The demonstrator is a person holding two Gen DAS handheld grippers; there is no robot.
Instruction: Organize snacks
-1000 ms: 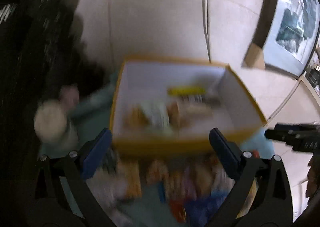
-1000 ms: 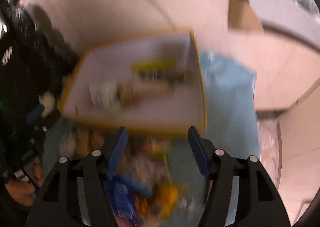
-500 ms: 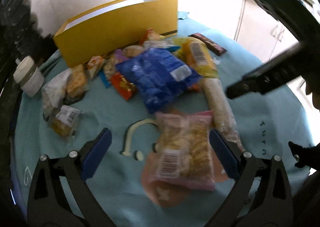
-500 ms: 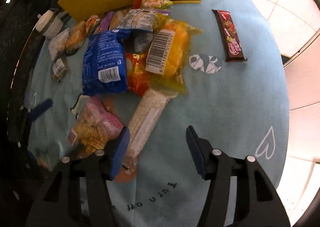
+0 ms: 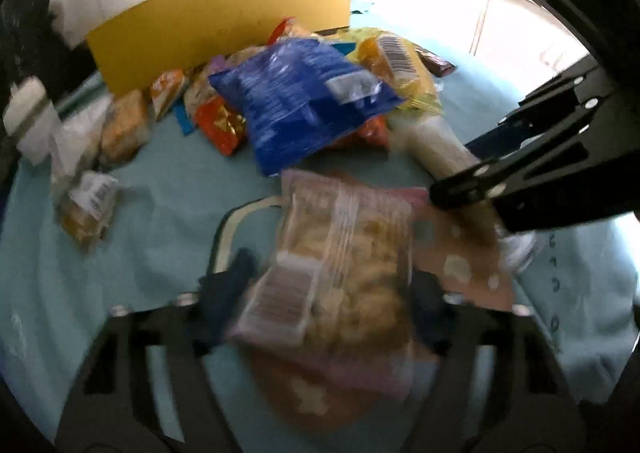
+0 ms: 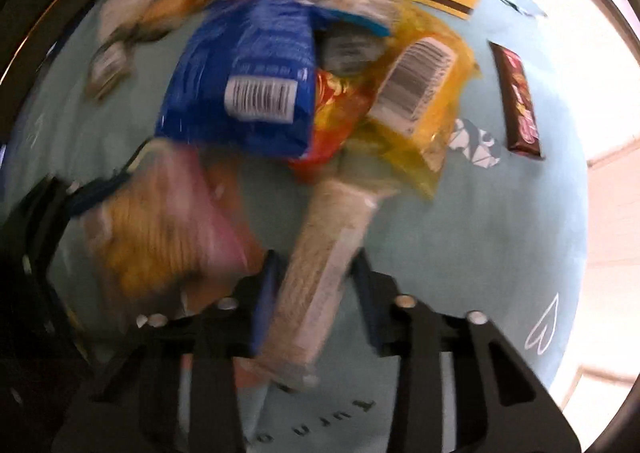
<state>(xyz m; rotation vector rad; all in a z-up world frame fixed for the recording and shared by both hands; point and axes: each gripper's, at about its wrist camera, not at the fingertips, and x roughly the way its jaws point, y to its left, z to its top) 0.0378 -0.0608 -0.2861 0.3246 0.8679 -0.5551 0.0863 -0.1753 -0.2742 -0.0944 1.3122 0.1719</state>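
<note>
A pile of snack packs lies on a light blue cloth before a yellow box [image 5: 224, 25]. My left gripper [image 5: 324, 301] has its blue fingers on both sides of a pink bag of biscuits [image 5: 340, 265], which also shows in the right wrist view [image 6: 160, 229]. My right gripper [image 6: 316, 293] has its fingers close on both sides of a long clear cracker sleeve [image 6: 324, 265]; this sleeve also shows in the left wrist view [image 5: 436, 149]. Both views are blurred, so contact is unclear. The right gripper's black frame [image 5: 540, 169] shows at the right of the left wrist view.
A big blue bag [image 6: 248, 81], a yellow bag with a barcode [image 6: 420, 93], an orange-red pack [image 6: 336, 113] and small packs [image 5: 124, 125] lie in the pile. A brown chocolate bar [image 6: 520, 97] lies apart at right. A white cup [image 5: 28, 121] stands at far left.
Both grippers have come down from above the box to the near snacks. The left one now straddles the pink bag, the right one the cracker sleeve, with fingers narrower than before.
</note>
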